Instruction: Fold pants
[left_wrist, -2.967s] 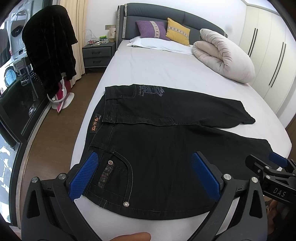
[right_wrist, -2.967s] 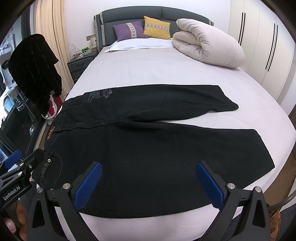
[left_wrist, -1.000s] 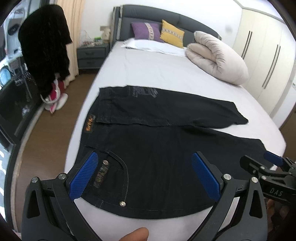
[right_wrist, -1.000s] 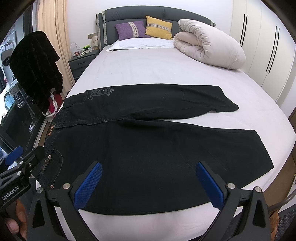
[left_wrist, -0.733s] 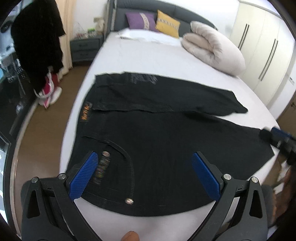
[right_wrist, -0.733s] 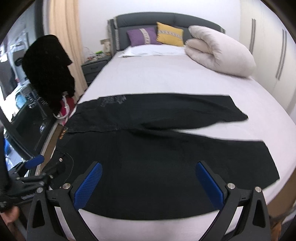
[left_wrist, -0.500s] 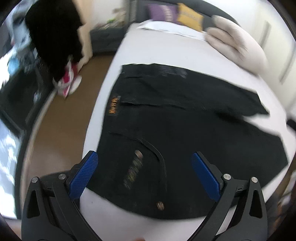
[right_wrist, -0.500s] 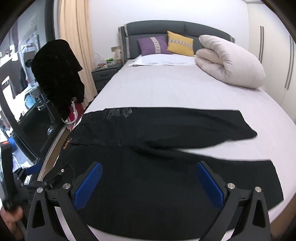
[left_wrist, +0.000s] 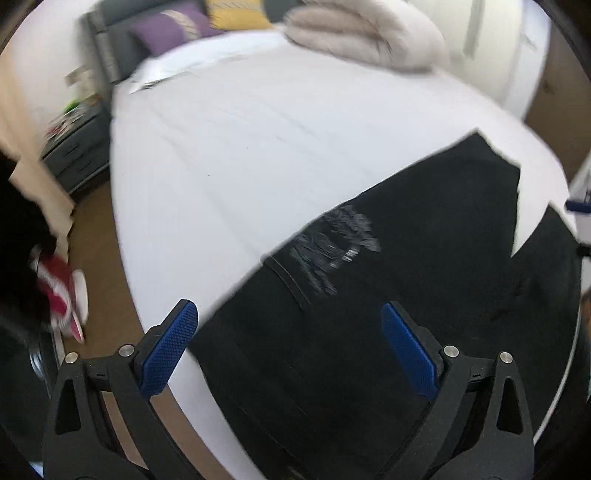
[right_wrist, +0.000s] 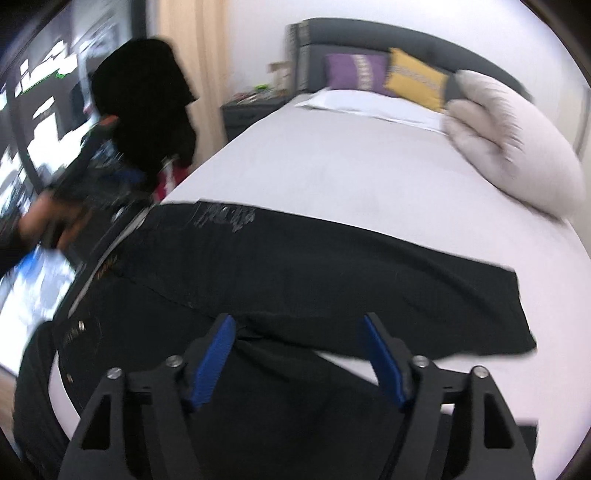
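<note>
1. While the black pants (right_wrist: 295, 266) lay flat across the foot end of the bed (right_wrist: 332, 158), waistband at its left edge and hems toward its right edge, both grippers were over them with no cloth caught.
2. Left gripper (left_wrist: 291, 343): fingers wide apart, empty, above the far waistband corner by the pale print (left_wrist: 332, 247).
3. Right gripper (right_wrist: 299, 354): fingers had just been closing, part-way apart. Crotch seam showed between them; no pad pressed on it.
4. Judgement: first fold, one leg over the other lengthwise. Do it well by pinching the far leg at waistband corner and near the hem, taking the top layers only, not the sheet.
5. Lift both ends level and carry toward the near edge together, or the leg skews.
6. Material: heavy dark denim, stiff seams, rivets and a leather patch at the waistband. Should hold a crease but drag on the sheet.
7. Sheet was smooth white cotton. The rolled beige duvet (right_wrist: 517, 147) sat well apart at the head end.
</note>
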